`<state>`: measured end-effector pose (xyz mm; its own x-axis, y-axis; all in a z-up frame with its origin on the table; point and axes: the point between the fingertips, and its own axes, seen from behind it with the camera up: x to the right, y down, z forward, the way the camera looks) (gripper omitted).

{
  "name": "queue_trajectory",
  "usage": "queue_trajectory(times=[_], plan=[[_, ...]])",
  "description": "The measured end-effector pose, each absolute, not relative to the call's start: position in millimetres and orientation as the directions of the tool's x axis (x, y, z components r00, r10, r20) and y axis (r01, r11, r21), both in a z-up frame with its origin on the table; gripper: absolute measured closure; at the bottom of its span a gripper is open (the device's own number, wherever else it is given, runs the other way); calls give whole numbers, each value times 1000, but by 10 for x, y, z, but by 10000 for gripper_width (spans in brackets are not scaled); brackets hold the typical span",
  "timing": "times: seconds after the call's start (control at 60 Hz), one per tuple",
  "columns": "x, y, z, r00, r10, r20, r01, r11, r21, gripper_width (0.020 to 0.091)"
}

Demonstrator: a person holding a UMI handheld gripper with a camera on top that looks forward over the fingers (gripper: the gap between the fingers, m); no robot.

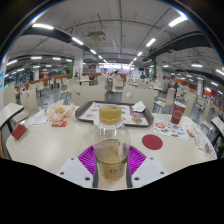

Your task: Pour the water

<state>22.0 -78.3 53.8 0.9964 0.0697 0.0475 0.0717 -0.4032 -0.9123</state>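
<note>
Gripping a jar (110, 150) — seemingly; hand-held gripper (111, 162) over table (60, 140).

Clear glass jar (110, 150) — glossy — on a smooth pale table (60, 145).

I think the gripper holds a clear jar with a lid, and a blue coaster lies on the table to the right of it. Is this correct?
Not quite: the coaster is red, not blue. The gripper view shows it on the table, to the right of the clear lidded jar. The rest stands: the gripper holds the jar between its fingers.
</note>
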Motion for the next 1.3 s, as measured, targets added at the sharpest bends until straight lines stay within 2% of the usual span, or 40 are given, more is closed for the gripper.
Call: queue_trajectory(times=[0.067,0.15,0.3,0.45,0.583,0.667,0.767,0.95,1.067,1.183,1.3], plan=[[189,-780,568,996,66,66,87,-414,-906,732],[11,-770,743,995,84,51,81,-404,-911,731],[-653,-601,1224,988,132,-76,-21,-377,-926,734],[-1405,-281,1823,884,148,-443,-356,-400,-844,734],[-1714,69,2209,563,77,-823,-718,-447,-533,733],[-1668,362,2202,290,20,-957,-849,-456,-267,733],[-1547,607,2107,-12,-65,-998,-911,-411,38,735],[-1323,866,1646,-351,-181,-919,-869,-302,391,732],[-1286,958,1452,-455,-211,-865,-824,-269,499,735],[-1326,960,1395,-416,-230,-880,-836,-284,470,733],[-1376,957,1484,-369,-237,-899,-842,-325,431,733]])
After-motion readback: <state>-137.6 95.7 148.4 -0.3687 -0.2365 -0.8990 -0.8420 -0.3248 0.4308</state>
